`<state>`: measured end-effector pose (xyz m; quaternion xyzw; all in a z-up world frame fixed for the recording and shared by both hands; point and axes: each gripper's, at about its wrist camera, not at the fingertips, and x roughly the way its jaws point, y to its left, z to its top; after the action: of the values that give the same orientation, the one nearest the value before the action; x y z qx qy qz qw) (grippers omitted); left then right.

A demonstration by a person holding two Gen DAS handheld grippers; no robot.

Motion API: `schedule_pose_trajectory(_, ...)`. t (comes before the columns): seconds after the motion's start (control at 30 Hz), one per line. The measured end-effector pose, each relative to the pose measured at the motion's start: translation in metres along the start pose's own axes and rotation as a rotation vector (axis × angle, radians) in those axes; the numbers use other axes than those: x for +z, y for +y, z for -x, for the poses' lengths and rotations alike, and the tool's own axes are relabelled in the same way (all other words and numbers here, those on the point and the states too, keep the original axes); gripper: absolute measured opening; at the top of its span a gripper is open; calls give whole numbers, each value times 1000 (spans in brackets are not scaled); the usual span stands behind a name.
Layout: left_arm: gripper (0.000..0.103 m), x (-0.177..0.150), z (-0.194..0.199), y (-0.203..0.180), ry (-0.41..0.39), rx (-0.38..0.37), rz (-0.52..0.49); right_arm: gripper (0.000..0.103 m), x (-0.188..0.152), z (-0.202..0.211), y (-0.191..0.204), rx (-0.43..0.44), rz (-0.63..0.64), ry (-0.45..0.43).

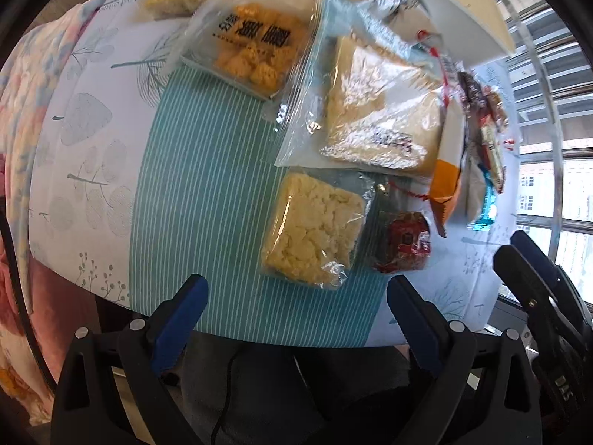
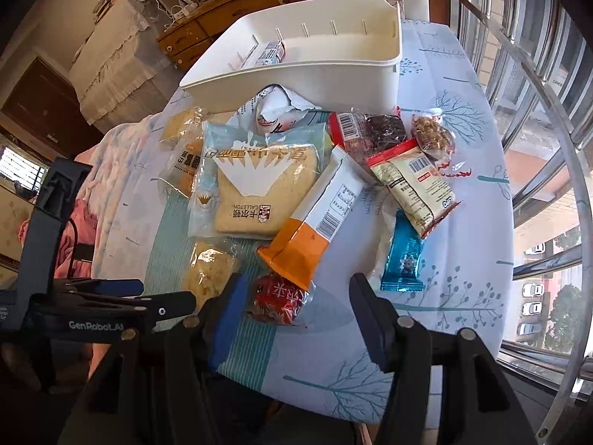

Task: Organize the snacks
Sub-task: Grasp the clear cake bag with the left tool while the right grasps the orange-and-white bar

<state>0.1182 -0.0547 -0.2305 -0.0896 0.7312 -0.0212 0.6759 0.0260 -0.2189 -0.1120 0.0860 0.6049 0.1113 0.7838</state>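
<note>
left gripper (image 1: 296, 319): jaws spread wide, nothing between them, hanging over the near edge of the table (image 1: 89, 118).
right gripper (image 2: 296, 319): jaws parted about halfway, pinching nothing; the red snack packet (image 2: 276, 298) lies just ahead between the fingertips, not pressed as far as can be seen.
snacks: heaped ahead of both grippers, all outside the white bin (image 2: 296, 70) but one small packet in it.
pale puffed-rice block (image 1: 315, 228): just ahead of the left gripper, slightly to its right; probably light, brittle inside crinkly film, so a gentle hold across its flat sides suits it.
red snack packet, handling: looks small, soft and slippery-wrapped; likely best pinched across the middle.
orange-and-white pouch (image 2: 315, 218): its lower end touches or overlaps the red packet on the far side and may be dragged along.
bread bag (image 2: 259, 185): beyond the left finger of the right gripper, large and floppy.
blue wrapper (image 2: 404, 256): ahead, off to the right, apart from the red packet.
obstacle: the left gripper sits close beside the right one's left finger.
</note>
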Motion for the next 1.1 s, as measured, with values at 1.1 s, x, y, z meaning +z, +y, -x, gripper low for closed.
schedule_pose_trajectory(1.1, 71, 35, -71, -5, 83, 5, 120, 51, 44, -86, -24, 111, -130, 153)
